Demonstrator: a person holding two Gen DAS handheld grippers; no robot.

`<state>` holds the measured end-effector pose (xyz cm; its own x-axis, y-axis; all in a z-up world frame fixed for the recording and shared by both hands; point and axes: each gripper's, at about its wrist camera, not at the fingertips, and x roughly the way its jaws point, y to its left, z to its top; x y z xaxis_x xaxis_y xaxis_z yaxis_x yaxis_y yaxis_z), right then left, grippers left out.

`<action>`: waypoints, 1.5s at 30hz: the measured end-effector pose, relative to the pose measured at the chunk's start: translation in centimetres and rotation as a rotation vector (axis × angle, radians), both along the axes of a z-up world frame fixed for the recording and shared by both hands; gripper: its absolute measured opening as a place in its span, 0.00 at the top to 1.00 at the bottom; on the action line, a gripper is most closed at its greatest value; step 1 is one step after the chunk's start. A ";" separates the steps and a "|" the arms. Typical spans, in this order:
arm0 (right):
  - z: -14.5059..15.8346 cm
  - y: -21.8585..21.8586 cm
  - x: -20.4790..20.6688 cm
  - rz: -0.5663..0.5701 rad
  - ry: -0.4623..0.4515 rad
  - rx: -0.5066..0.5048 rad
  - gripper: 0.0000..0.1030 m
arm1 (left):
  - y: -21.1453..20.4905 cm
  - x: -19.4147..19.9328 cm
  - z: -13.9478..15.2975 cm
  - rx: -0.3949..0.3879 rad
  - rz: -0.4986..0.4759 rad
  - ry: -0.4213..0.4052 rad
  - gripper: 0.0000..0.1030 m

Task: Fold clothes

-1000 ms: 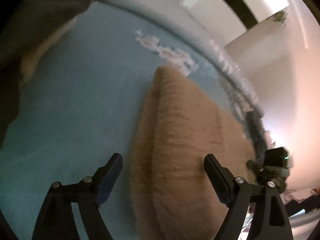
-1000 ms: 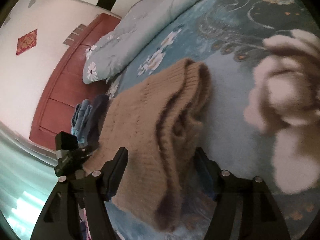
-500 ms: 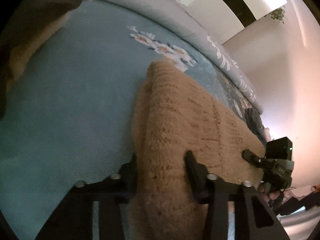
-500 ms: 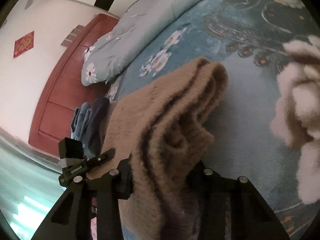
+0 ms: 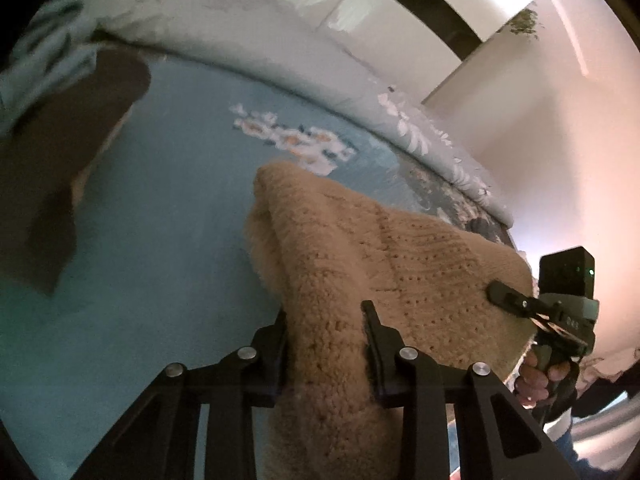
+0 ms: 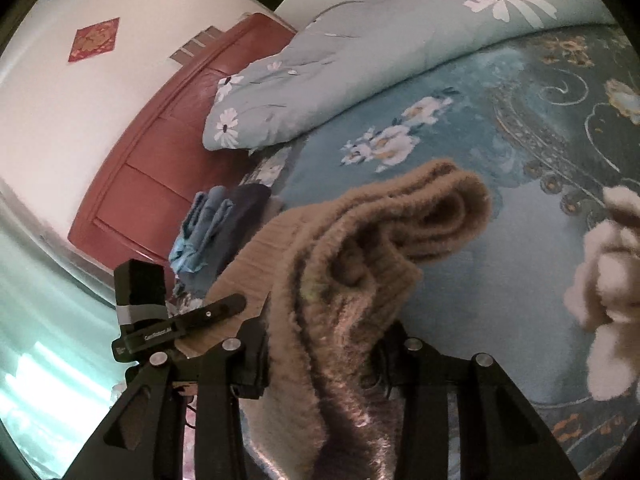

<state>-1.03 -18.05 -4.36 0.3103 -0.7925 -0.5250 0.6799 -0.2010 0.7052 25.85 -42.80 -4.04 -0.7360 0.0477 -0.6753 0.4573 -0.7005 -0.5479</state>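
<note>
Sweater (image 5: 384, 256) is clamped at its near edge by both tongs, left (image 5: 325, 320) and right (image 6: 324, 332); its length runs away over the bed (image 5: 160, 220).

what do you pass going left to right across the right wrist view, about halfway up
red wooden headboard → folded blue clothes → tan sweater → blue floral bedspread → cream flower print at the right edge

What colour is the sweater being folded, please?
Tan, a fuzzy knit sweater; clearest in the left wrist view.
</note>
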 end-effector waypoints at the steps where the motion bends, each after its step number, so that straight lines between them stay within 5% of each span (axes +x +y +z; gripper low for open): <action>1: 0.4 -0.2 0.2 0.004 0.005 -0.013 0.60 | -0.1 0.1 0.5 -0.012 -0.002 -0.003 0.67; 11: 8.0 -8.1 5.5 0.115 0.079 -0.130 0.60 | -5.1 5.5 7.7 -0.120 0.054 0.090 0.67; 23: 16.5 -22.7 15.3 0.278 0.139 -0.252 0.60 | -19.0 18.9 18.6 -0.330 0.187 0.138 0.67; 29: 15.8 -30.5 20.4 0.332 0.149 -0.245 0.60 | -26.5 24.0 17.6 -0.325 0.251 0.147 0.67; 33: 13.8 -34.3 22.7 0.336 0.158 -0.224 0.60 | -30.4 26.1 14.5 -0.296 0.283 0.146 0.67; 39: 7.4 -35.5 23.1 0.314 0.118 -0.128 0.60 | -34.1 26.8 7.6 -0.184 0.295 0.130 0.67; 45: 3.3 -35.8 21.4 0.281 0.034 -0.112 0.57 | -34.9 28.4 4.3 -0.114 0.304 0.229 0.62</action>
